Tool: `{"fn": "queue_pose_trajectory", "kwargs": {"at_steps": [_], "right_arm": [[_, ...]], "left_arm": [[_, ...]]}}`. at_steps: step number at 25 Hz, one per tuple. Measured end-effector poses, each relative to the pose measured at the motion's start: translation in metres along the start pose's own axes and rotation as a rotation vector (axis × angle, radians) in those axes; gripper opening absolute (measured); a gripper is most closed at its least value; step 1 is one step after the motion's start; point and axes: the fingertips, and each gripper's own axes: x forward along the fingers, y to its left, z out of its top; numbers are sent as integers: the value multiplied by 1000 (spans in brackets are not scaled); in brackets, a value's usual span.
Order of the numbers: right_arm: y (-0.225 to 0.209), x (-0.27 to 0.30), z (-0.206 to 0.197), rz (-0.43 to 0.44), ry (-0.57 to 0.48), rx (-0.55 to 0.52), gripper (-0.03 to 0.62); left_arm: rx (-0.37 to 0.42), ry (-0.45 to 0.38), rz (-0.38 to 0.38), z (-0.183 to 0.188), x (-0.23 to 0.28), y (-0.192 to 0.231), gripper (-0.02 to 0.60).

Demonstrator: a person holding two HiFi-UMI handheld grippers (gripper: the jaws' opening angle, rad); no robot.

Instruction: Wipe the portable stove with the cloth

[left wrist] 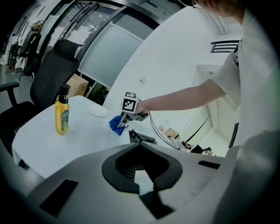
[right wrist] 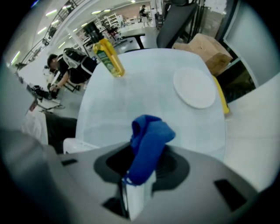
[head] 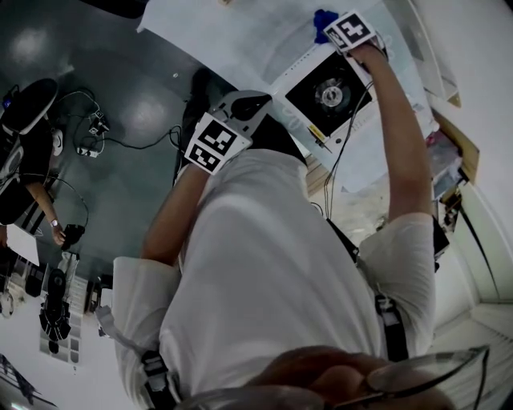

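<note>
The portable stove (head: pixel 329 94) has a black top with a round burner and a white rim; it sits on the white table (head: pixel 240 40). My right gripper (head: pixel 350 32) is at the stove's far corner, shut on a blue cloth (head: pixel 323 20). In the right gripper view the cloth (right wrist: pixel 146 144) sticks up from the right gripper (right wrist: pixel 138 186). The left gripper view shows the cloth (left wrist: pixel 116 124) hanging just above the table beside the stove (left wrist: pixel 142 138). My left gripper (head: pixel 250 106) hovers near the stove's near-left side. Its jaws look closed with nothing in them (left wrist: pixel 140 173).
A yellow oil bottle (right wrist: pixel 108 57) and a white plate (right wrist: pixel 194 87) stand farther out on the table. A black office chair (left wrist: pixel 52 74) and a cardboard box (right wrist: pixel 205 51) are beyond the table's edge. A cable (head: pixel 345 144) runs from the stove. A person (right wrist: pixel 65 70) crouches on the floor.
</note>
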Motion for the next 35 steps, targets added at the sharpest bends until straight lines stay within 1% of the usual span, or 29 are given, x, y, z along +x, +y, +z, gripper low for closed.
{"fn": "queue_pose_trajectory", "kwargs": {"at_steps": [4,10,14,16,19,22,26,30,35], "right_arm": [[-12,-7,2,-11,-59,51,144],[-25,-37,6,8,-216,145,146],[-36,-43,-5,11,-298,224,146],[-40,-42,-11,8,-322,253,147],[-42,-39,-21,20,-344,291,147],[-42,-31,-29,31,-349,318,147],[-36,-22,-37,85,-356,362,147],[-34,-15,-47,134,-346,377,147],[-31,-11,-59,180,-369,445,144]], "left_arm": [[14,17,-4,-2,4,-6,31],[41,46,-12,-1,13,-17,31],[65,83,-24,-2,20,-27,31],[67,76,-26,3,25,-32,31],[70,68,-28,9,31,-40,31],[90,79,-34,16,31,-43,31],[113,102,-52,23,29,-40,31],[136,130,-90,27,37,-34,31],[175,181,-143,31,50,-27,31]]}}
